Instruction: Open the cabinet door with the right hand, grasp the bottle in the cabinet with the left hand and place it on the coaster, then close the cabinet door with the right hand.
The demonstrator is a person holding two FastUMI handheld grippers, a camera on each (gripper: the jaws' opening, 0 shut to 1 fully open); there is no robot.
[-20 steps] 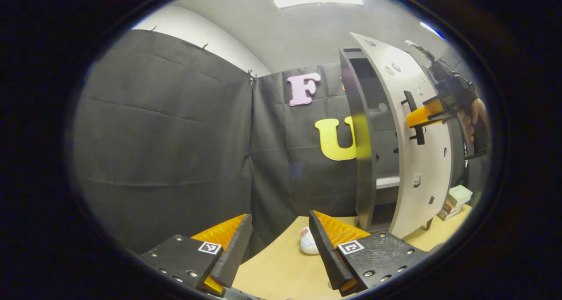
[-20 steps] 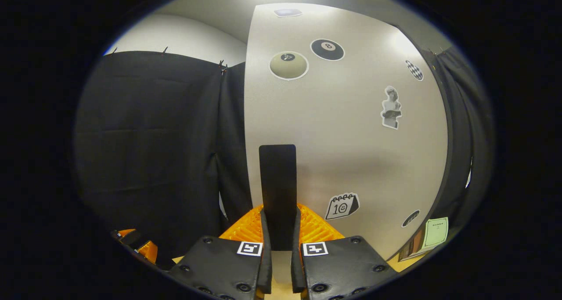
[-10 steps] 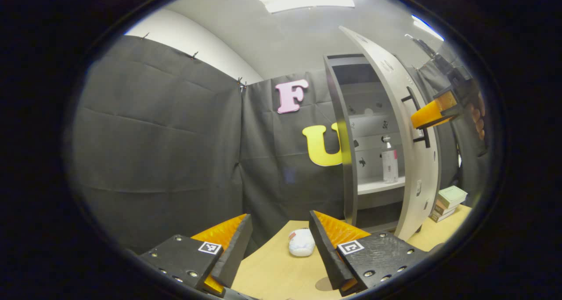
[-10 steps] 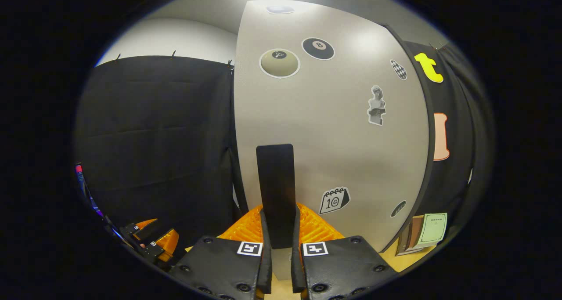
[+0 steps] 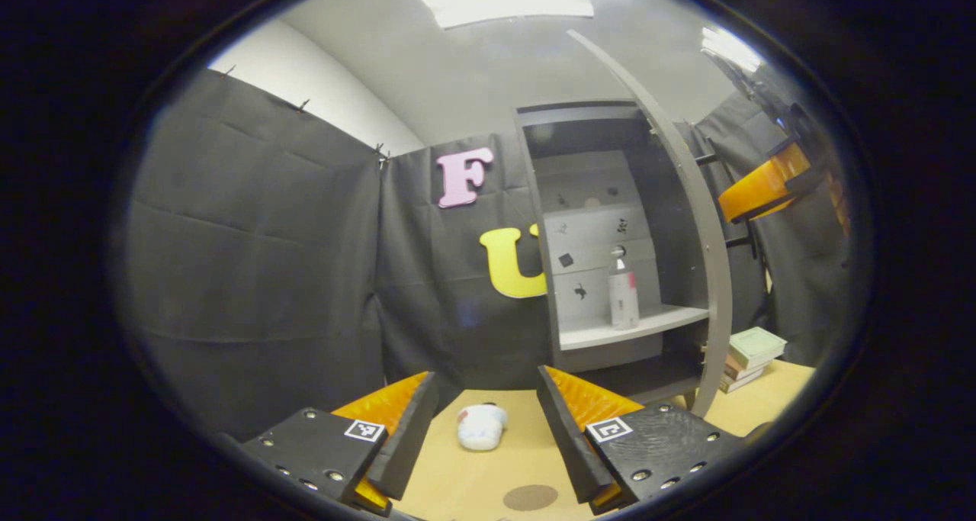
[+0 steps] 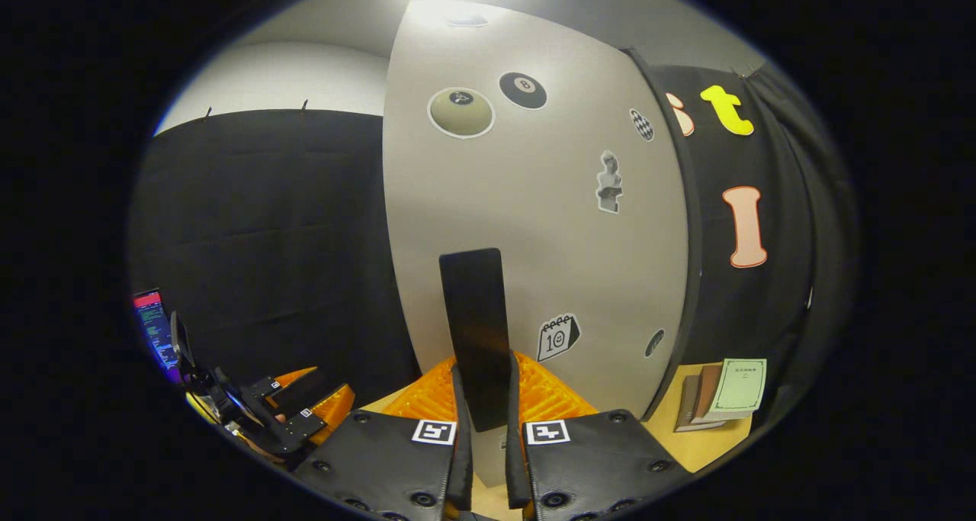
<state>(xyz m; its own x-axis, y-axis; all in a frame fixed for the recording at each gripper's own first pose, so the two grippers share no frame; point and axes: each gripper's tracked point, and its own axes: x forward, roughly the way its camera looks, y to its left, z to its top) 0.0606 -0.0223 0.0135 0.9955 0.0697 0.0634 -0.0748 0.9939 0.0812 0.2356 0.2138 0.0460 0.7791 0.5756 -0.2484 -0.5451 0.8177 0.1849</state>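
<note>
Right tool (image 6: 484, 429), seen in the right gripper view, closed on the dark vertical handle (image 6: 474, 330) of the cabinet door (image 6: 534, 223), one finger pressing on each side of the bar; the pale door face carries several stickers, among them a billiard ball and a calendar. In the left gripper view the same tool (image 5: 755, 193) appears at the upper right, at the handle on the outer side of the door (image 5: 690, 223), which stands swung out from the cabinet (image 5: 587, 155) and is seen nearly edge-on. Inside the open cabinet, the bottle (image 5: 623, 292) stands upright on a pale shelf (image 5: 633, 329), towards the shelf's front edge and apart from the back wall, which bears small dark stickers. Left tool (image 5: 488, 422), in the left gripper view, with its fingers spread wide and holding nothing, hangs above the wooden counter (image 5: 473, 475). The round brown coaster (image 5: 531, 496) lies flat on the counter near its front edge, between the two fingers as seen by the camera. A small white soft object (image 5: 480, 426) lies on the counter beyond the coaster, towards the cabinet. A stack of books (image 5: 751, 353) rests on the counter near its right edge, beside the foot of the open door; the same stack (image 6: 724, 395) appears in the right gripper view at the lower right. The left tool (image 6: 297, 406) also shows at the lower left of the right gripper view, next to a lit screen (image 6: 156, 330).
</note>
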